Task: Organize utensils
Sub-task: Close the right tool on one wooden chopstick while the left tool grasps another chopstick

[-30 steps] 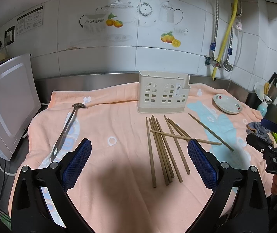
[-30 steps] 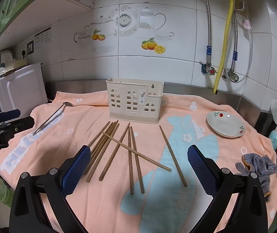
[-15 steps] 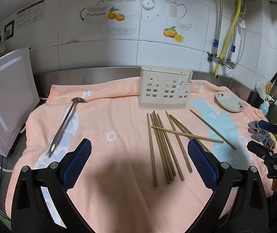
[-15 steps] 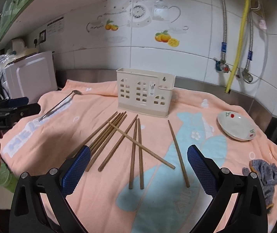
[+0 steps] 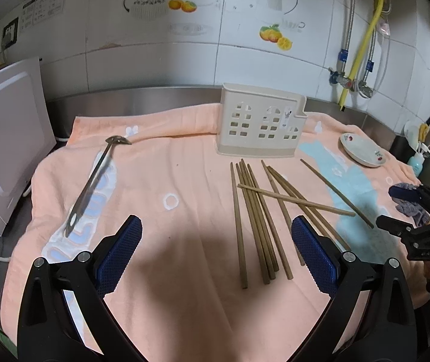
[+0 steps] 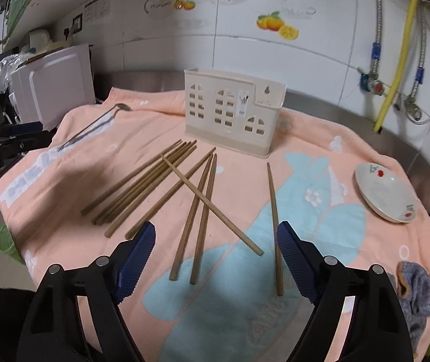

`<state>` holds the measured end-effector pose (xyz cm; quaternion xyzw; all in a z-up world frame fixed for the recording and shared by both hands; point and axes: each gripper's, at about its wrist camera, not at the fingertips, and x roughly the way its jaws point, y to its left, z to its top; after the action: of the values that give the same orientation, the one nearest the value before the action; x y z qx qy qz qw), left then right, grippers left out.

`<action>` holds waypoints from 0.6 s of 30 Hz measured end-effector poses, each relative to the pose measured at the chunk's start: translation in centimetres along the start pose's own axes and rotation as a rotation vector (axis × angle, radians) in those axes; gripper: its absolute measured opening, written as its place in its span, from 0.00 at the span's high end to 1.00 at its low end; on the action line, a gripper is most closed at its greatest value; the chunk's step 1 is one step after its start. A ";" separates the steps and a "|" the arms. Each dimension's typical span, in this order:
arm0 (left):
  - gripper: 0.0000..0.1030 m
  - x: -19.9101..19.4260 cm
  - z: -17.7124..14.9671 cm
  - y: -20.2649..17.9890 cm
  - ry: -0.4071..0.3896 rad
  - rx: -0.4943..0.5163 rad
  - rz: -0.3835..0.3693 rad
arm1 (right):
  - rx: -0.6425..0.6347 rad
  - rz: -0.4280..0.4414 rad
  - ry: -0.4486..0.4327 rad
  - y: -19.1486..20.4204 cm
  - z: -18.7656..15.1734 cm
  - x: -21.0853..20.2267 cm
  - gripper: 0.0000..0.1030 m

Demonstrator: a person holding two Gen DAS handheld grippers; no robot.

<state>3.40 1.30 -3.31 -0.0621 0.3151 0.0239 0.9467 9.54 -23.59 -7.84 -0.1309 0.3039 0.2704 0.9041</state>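
Right claw closing with nothing pinched yet, low over the chopsticks scattered mid-tabletop before the empty holder; left claw spread wide, empty. Risk: crossed sticks rolling or levering each other aside, pads snagging the soft peach towel. Tiled kitchen wall behind, saucer towards the right edge, ladle left.

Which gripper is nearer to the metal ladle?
Left. The left gripper hovers just right of the metal ladle; the right gripper, its jaws closing, is across the towel over the chopsticks.
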 end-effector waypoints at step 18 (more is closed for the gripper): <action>0.05 4.2 -1.4 -0.2 0.086 -0.004 -0.028 | -0.168 0.108 0.166 -2.1 0.4 8.2 0.61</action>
<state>5.99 0.90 -6.93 -0.0692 0.3543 0.0087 0.9325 16.42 -21.80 -12.50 -0.2116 0.3606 0.3315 0.8458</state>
